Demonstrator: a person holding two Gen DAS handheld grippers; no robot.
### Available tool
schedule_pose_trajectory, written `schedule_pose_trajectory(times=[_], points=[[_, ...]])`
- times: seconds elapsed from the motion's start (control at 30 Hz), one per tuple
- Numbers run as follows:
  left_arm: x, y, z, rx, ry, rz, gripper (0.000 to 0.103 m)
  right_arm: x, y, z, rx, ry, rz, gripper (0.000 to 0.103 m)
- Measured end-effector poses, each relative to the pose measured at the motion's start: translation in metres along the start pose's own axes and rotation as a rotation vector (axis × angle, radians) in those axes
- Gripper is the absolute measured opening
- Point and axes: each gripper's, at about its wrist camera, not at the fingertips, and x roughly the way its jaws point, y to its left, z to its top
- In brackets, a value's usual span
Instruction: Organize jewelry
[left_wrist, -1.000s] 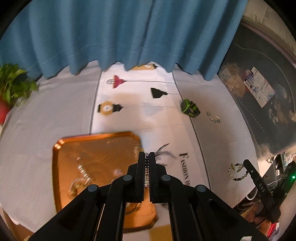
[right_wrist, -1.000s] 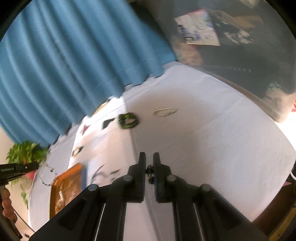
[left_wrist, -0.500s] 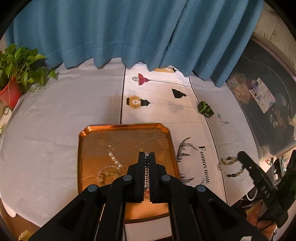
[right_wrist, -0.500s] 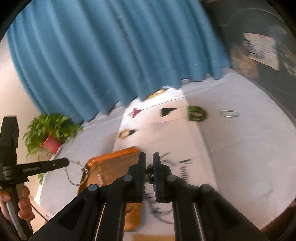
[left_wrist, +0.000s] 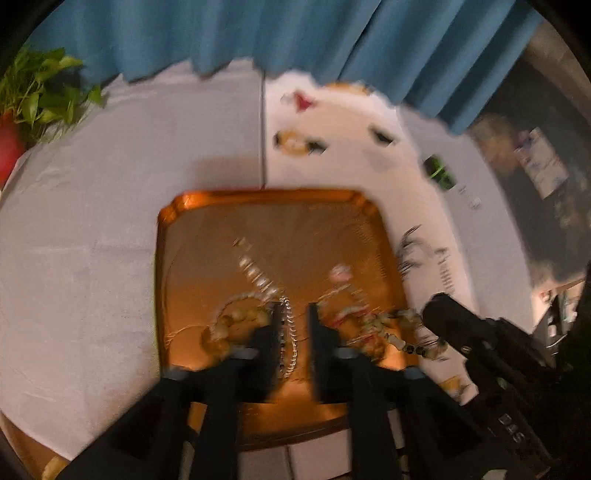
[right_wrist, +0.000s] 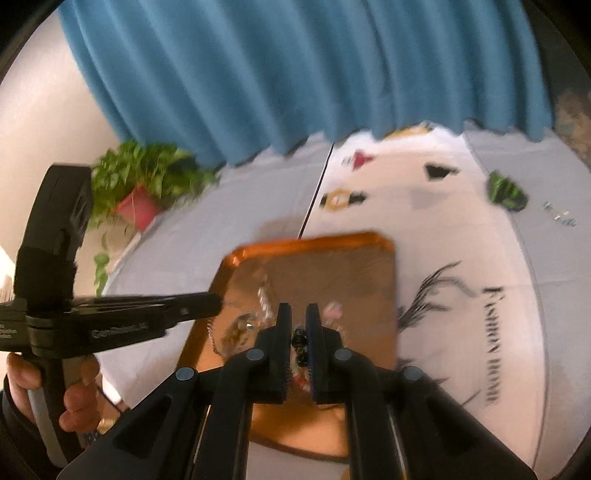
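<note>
Left gripper (left_wrist: 294, 314) fingers just opened, chain (left_wrist: 287, 334) loose between them over the tray (left_wrist: 266, 196); right gripper (right_wrist: 298, 314) pinches a bead bracelet (right_wrist: 300, 341) inside the tray's rim.

A white-clothed table (left_wrist: 92, 229) bears a copper tray (left_wrist: 266, 195), green bracelet (right_wrist: 505, 191) and potted plant (right_wrist: 142, 192).
</note>
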Motion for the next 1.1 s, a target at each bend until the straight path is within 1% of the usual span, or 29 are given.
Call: schedule_pose_trajectory(times=[0.03,0.07,0.13,0.17,0.23,0.27,0.3,0.37,0.43,0.53,0.6,0.7,0.77,0.87,1.03,1.1], points=[[0.006,0.005,-0.001,-0.016,0.022,0.031,0.072,0.004,0.000,-0.003,0.005,0.018,-0.007,0.024],[0.006,0.008,-0.002,-0.029,0.018,0.054,0.091,0.005,0.000,-0.004,0.009,0.026,-0.016,0.047],[-0.002,0.015,-0.009,-0.052,-0.045,0.133,0.092,0.000,0.000,-0.009,0.007,0.019,-0.026,0.068],[-0.006,0.017,-0.014,-0.052,-0.062,0.183,0.093,-0.007,0.000,-0.011,-0.007,0.005,-0.031,0.068],[-0.013,0.019,-0.024,-0.047,-0.078,0.249,0.093,-0.015,0.002,-0.017,-0.036,0.010,-0.062,0.068],[-0.016,0.019,-0.030,-0.045,-0.082,0.269,0.093,-0.020,0.002,-0.020,-0.035,0.019,-0.072,0.069],[-0.022,0.019,-0.038,-0.046,-0.084,0.273,0.093,-0.024,0.002,-0.024,-0.026,0.025,-0.071,0.069],[-0.034,0.015,-0.054,-0.063,-0.085,0.228,0.093,-0.035,0.003,-0.037,-0.013,0.047,-0.067,0.069],[-0.049,0.009,-0.072,-0.090,-0.089,0.169,0.093,-0.044,0.005,-0.049,-0.012,0.061,-0.083,0.070],[-0.067,-0.004,-0.088,-0.082,-0.103,0.134,0.093,-0.063,0.007,-0.063,-0.019,0.066,-0.089,0.070],[-0.081,-0.016,-0.094,-0.048,-0.128,0.148,0.093,-0.081,0.006,-0.069,-0.014,0.040,-0.102,0.071],[-0.101,-0.035,-0.099,-0.010,-0.193,0.210,0.094,-0.107,0.002,-0.074,0.003,-0.002,-0.113,0.073],[-0.110,-0.046,-0.099,0.004,-0.223,0.217,0.097,-0.118,0.000,-0.076,0.010,-0.024,-0.118,0.075],[-0.114,-0.057,-0.096,0.014,-0.229,0.198,0.097,-0.127,-0.006,-0.076,0.012,-0.036,-0.121,0.075],[-0.102,-0.073,-0.090,0.050,-0.211,0.235,0.097,-0.134,-0.022,-0.075,0.036,-0.055,-0.135,0.075],[-0.096,-0.079,-0.088,0.055,-0.194,0.237,0.097,-0.134,-0.031,-0.075,0.050,-0.054,-0.141,0.075]])
